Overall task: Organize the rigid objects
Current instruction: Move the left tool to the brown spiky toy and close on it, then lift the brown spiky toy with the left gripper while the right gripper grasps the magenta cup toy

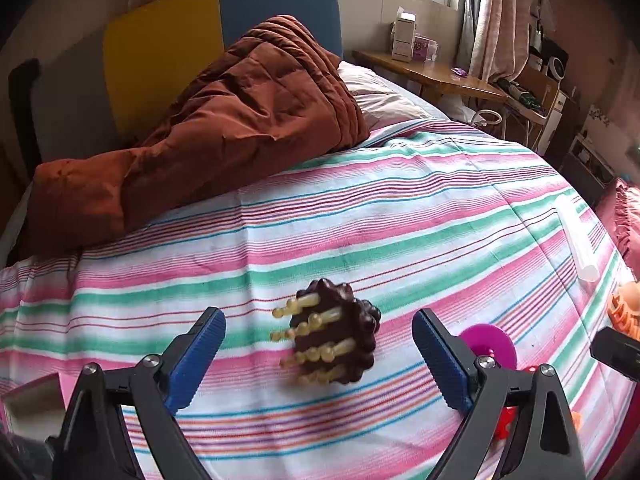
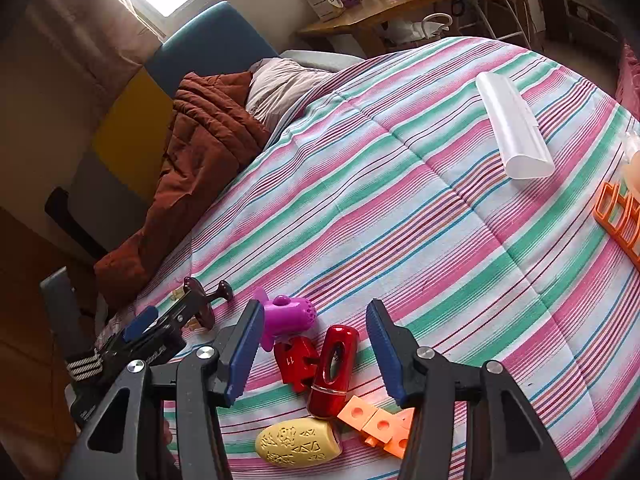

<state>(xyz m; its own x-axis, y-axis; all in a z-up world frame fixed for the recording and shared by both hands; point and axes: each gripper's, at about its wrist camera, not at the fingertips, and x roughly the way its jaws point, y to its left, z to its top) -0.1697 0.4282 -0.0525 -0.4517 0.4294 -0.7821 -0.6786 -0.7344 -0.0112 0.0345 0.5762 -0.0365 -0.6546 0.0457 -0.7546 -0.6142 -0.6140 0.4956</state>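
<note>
Bedspread [image 1: 360, 216] with pink, green and white stripes carries everything. Left tongs [image 1: 319, 344] spread wide, nothing pinched, hovering over brown massage brush [image 1: 334, 338]; brush lies on its side between the blue pads, not touching either, amber bead-tipped prongs pointing left, knobby back facing right; slightly blurred. Magenta ring toy [image 1: 490, 340] just behind the right-hand pad. Right tongs [image 2: 316, 350] also spread, empty, above a cluster of toys: red capsule-shaped case [image 2: 334, 372] in the gap, long axis running roughly away from the camera, tilted a bit right, oval slot on top. Red puzzle block [image 2: 295, 362] touching it on the left, purple plane-shaped toy [image 2: 286, 316] just beyond that, nose pointing right. Yellow embossed oval [image 2: 298, 448] and orange cube links [image 2: 380, 426] nearer the camera. Translucent white case [image 2: 514, 136] lies well apart at far right, long axis diagonal. Orange rack [image 2: 620, 216] at the right edge. Rust quilt [image 1: 208, 128] bunched at the headboard.
</note>
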